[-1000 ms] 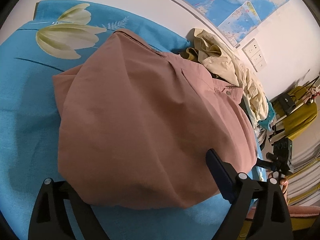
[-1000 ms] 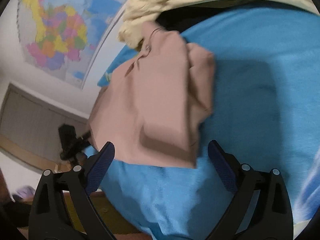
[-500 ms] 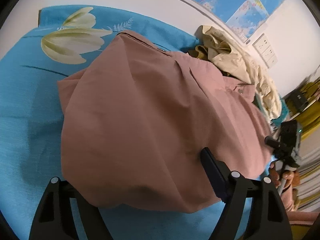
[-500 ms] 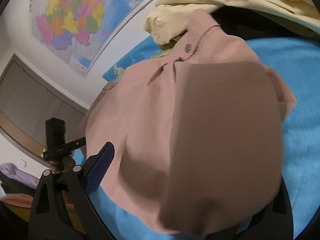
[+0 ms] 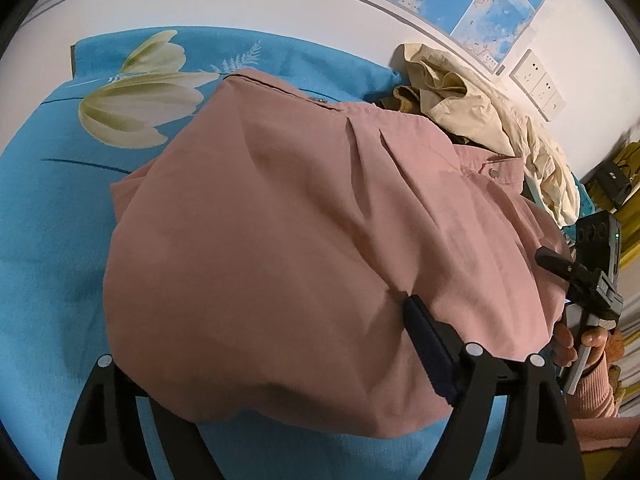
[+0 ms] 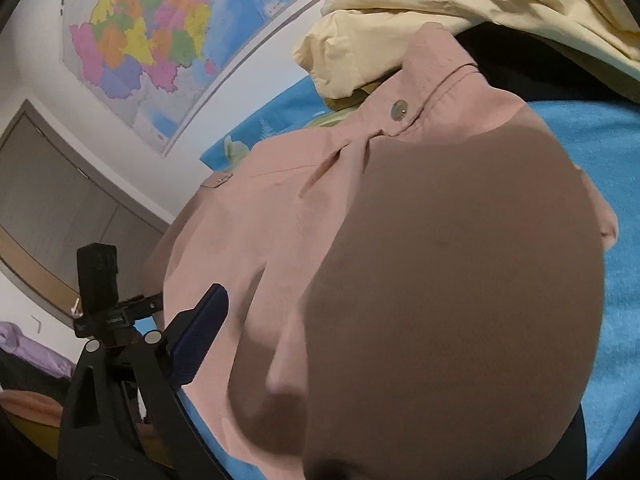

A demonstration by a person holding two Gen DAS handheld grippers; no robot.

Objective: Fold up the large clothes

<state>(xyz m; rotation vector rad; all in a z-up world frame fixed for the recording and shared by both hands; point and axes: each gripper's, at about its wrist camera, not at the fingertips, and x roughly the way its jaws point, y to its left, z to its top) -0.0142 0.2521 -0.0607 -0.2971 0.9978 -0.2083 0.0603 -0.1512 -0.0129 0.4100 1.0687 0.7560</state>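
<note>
Pink shirt [image 5: 280, 248] bunched mid-fold on the blue bed [image 5: 48, 216], cream garment pile [image 5: 472, 120] at far right. Left hand-held gripper [image 5: 276, 364] opening, cloth draped over it; right hand-held gripper [image 6: 360, 360] largely hidden, apparently apart. Best laid flat, edges aligned.

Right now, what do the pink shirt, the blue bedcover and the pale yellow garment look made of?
Pink shirt: matte woven fabric, probably cotton; faint fine ribbing, soft folds, shiny snap-like button.
Blue bedcover: slightly fuzzy, flannel-like cloth, printed with a pale flower; fibre unclear.
Pale yellow garment: thin, crisp matte weave, sharply creased; likely light cotton or blend.
</note>
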